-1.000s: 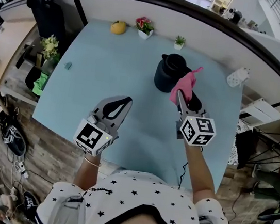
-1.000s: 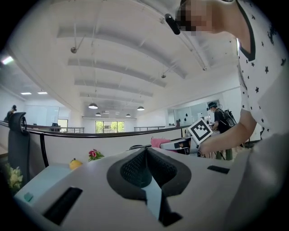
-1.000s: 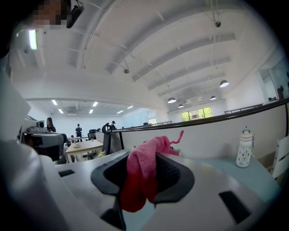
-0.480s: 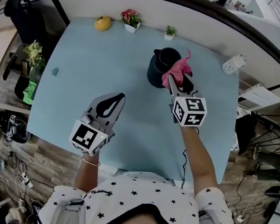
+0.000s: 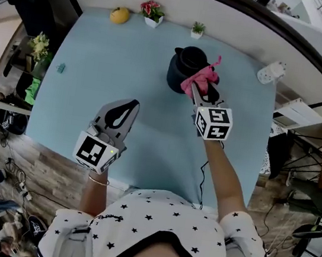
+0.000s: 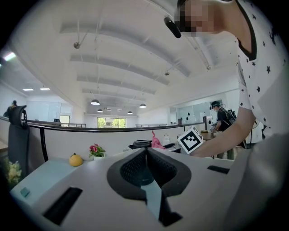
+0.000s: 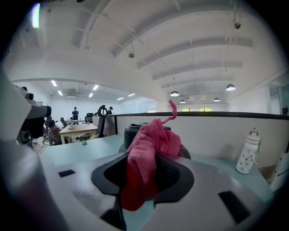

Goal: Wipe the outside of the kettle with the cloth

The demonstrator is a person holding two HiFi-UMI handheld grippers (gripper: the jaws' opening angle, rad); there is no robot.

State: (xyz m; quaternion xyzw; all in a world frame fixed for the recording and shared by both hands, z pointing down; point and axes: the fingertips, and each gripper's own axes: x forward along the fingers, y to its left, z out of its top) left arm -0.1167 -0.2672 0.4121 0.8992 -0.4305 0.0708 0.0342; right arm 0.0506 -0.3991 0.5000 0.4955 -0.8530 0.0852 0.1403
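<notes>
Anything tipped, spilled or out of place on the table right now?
Nothing stands out. The kettle stands upright, the table shows no spill, and the right gripper is clamped on the cloth beside it.

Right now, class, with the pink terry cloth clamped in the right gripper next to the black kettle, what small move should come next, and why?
Probably press the pink terry cloth against the black kettle's side wall and drag it down. The right gripper is shut on the cloth at the kettle's right flank, while the left gripper sits shut and empty, well short of it.
</notes>
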